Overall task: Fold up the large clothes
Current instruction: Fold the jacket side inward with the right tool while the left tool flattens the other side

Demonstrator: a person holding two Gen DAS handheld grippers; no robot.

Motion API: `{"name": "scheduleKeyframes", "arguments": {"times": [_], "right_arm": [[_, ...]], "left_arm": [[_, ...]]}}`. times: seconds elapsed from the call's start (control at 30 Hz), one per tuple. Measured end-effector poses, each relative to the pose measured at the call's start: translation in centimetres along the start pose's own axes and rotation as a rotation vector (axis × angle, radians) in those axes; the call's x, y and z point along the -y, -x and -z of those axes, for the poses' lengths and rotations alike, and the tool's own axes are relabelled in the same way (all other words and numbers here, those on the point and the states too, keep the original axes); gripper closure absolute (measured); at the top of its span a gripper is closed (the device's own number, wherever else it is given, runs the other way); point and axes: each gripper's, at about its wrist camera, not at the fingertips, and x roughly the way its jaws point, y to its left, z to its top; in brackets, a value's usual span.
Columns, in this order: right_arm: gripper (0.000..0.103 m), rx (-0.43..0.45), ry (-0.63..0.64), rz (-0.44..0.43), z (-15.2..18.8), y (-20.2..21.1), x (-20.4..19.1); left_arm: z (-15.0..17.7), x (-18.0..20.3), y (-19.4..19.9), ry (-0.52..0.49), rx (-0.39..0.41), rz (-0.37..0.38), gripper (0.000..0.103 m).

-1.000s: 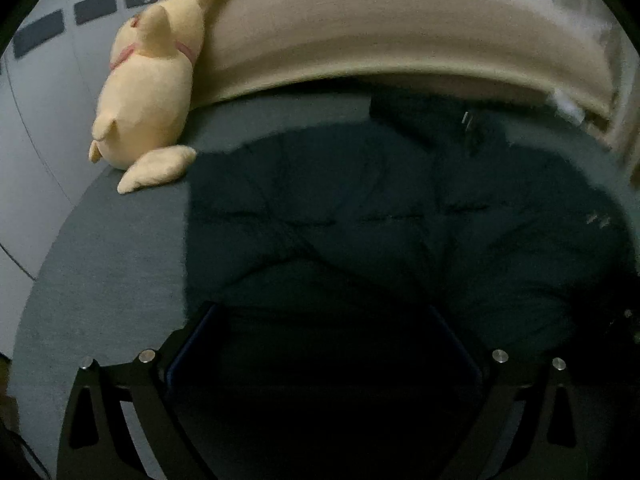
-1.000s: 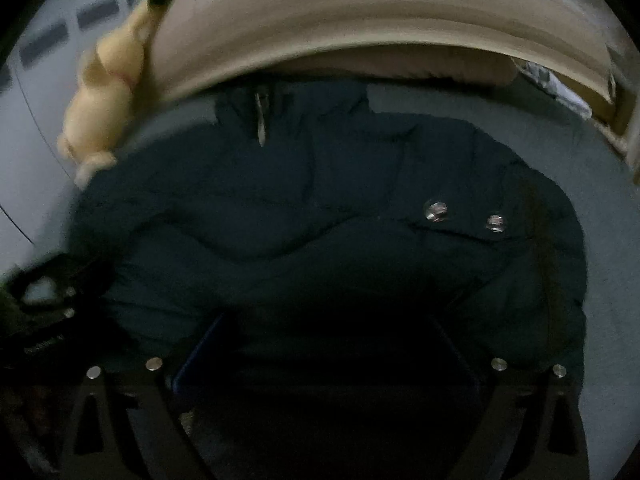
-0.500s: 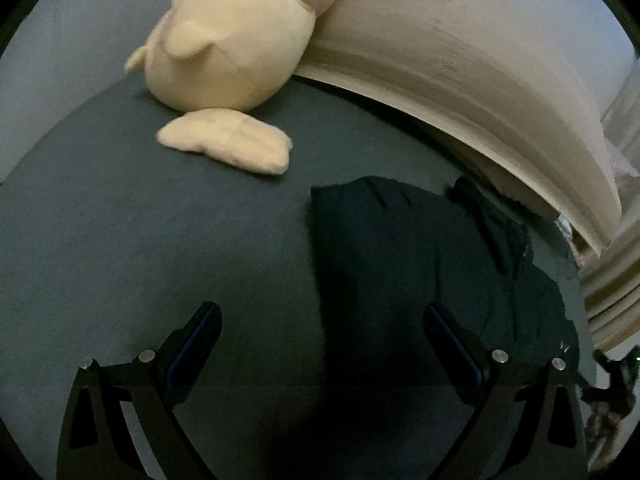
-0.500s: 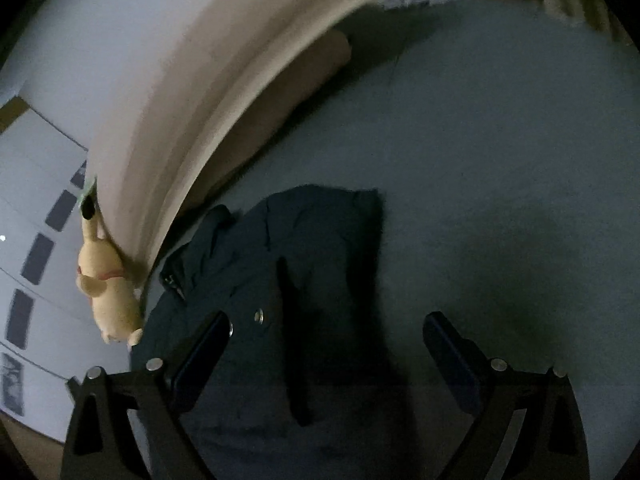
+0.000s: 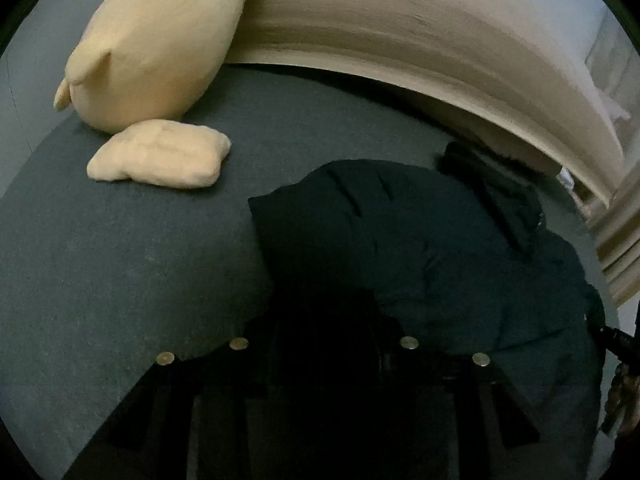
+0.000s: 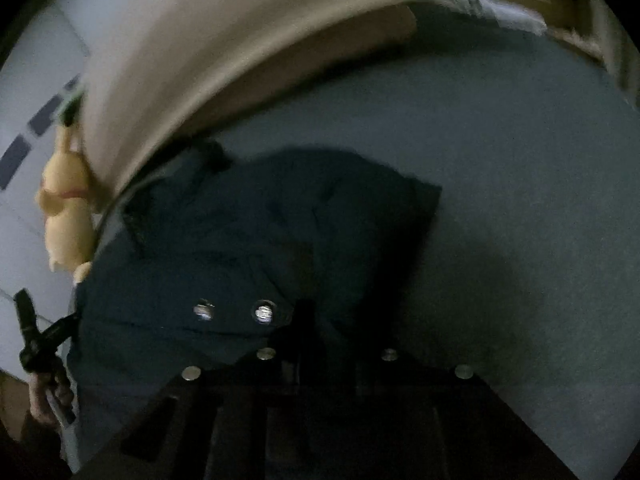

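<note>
A dark navy puffer jacket [image 5: 420, 240] lies spread on the grey-blue bed sheet [image 5: 120, 260]. My left gripper [image 5: 326, 320] sits at the jacket's left edge. Its jaws are closing, with dark padded fabric bunched between the fingers. In the right wrist view the same jacket [image 6: 240, 240] shows two metal snaps [image 6: 262, 313]. My right gripper [image 6: 316, 332] is just right of the snaps, at the jacket's right side. Its jaws are closing too, with a fold of fabric between them. Both pairs of fingertips are lost in shadow.
A yellow plush toy [image 5: 160, 40] leans on the beige headboard [image 5: 440, 40] at the sheet's far left, close to the jacket's corner. Bare sheet [image 6: 520, 220] stretches right of the jacket. A hand [image 6: 44, 396] holds the other tool at the left edge.
Both grippers swung outward from the jacket's middle to its opposite side edges and sank closer to it. Both pairs of wide-open jaws have drawn together on the fabric.
</note>
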Motion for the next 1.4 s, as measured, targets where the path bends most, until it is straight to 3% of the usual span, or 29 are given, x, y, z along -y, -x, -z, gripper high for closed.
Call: {"name": "scheduleKeyframes", "arguments": {"times": [0.03, 0.1, 0.13, 0.17, 0.23, 0.33, 0.43, 0.5, 0.53, 0.6, 0.67, 0.73, 0.8, 0.9, 0.97, 1.0, 1.07, 1.13, 1.2, 1.33, 1.4], "right_arm": [[0.074, 0.0, -0.026, -0.005, 0.0, -0.2, 0.6], [0.047, 0.033, 0.005, 0.051, 0.1, 0.9, 0.2], [0.036, 0.062, 0.027, 0.118, 0.3, 2.0, -0.3], [0.036, 0.108, 0.054, 0.17, 0.6, 3.4, -1.0], [0.036, 0.213, 0.105, 0.2, 1.0, 6.4, -2.8], [0.036, 0.262, 0.203, 0.057, 1.9, 8.6, -7.5], [0.039, 0.173, 0.348, -0.065, 3.5, 6.9, -12.7], [0.046, 0.109, 0.387, -0.069, 4.7, 4.6, -13.8], [0.052, 0.054, 0.412, -0.042, 5.2, 2.7, -14.1], [0.052, -0.045, 0.425, -0.016, 6.1, -0.3, -13.7], [0.052, -0.052, 0.411, -0.017, 6.1, -0.7, -12.2], [0.053, -0.064, 0.401, -0.013, 6.0, -0.9, -12.0], [0.053, -0.069, 0.395, -0.01, 6.0, -1.2, -11.8], [0.053, -0.075, 0.397, 0.005, 6.2, -1.4, -12.4], [0.053, -0.078, 0.399, 0.015, 6.1, -1.5, -12.8], [0.053, -0.074, 0.401, 0.021, 6.4, -1.7, -13.0], [0.053, -0.065, 0.404, 0.024, 6.6, -2.0, -13.0], [0.053, -0.056, 0.396, 0.021, 6.7, -2.1, -13.1], [0.051, -0.055, 0.391, 0.017, 6.6, -2.0, -13.1], [0.02, -0.06, 0.319, -0.044, 6.3, -0.1, -13.0], [0.018, -0.022, 0.303, -0.057, 6.9, 1.9, -13.1]], "left_arm": [[-0.1, 0.0, 0.0, 0.002, -0.003, -0.006, 0.063], [-0.4, -0.4, 0.6, 0.02, -0.005, 0.012, 0.058], [-0.5, -0.8, 1.2, 0.039, 0.011, 0.028, 0.047], [-0.6, -1.1, 1.6, 0.06, 0.034, 0.044, 0.033], [-1.2, -2.2, 2.3, 0.125, 0.082, 0.076, 0.027], [-2.4, -2.6, 1.5, 0.17, 0.069, 0.109, 0.027], [-2.9, -2.3, 0.4, 0.175, 0.055, 0.109, 0.027], [-2.9, -2.2, -0.4, 0.18, 0.035, 0.101, 0.048], [-3.2, -2.1, -1.0, 0.181, 0.02, 0.104, 0.071], [-3.5, -1.7, -1.1, 0.161, 0.031, 0.096, 0.08], [-3.5, -0.7, -0.6, 0.092, 0.075, 0.066, 0.086], [-3.0, -0.4, -1.4, 0.048, 0.09, 0.03, 0.087], [-2.5, -0.9, -3.0, 0.045, 0.066, 0.02, 0.084], [-2.4, -0.8, -2.6, 0.069, 0.075, 0.009, 0.081], [-2.4, -0.6, -1.4, 0.096, 0.089, -0.014, 0.073], [-2.4, -0.5, -0.5, 0.104, 0.101, -0.021, 0.068], [-2.4, -0.4, 1.0, 0.108, 0.12, -0.033, 0.046], [-1.6, -0.5, 3.4, 0.122, 0.143, -0.029, 0.031], [0.2, -0.6, 5.5, 0.108, 0.15, -0.003, 0.028], [5.4, 0.2, 7.7, 0.051, 0.103, 0.016, 0.023], [7.6, 0.3, 8.1, 0.021, 0.083, 0.01, 0.023]]}}
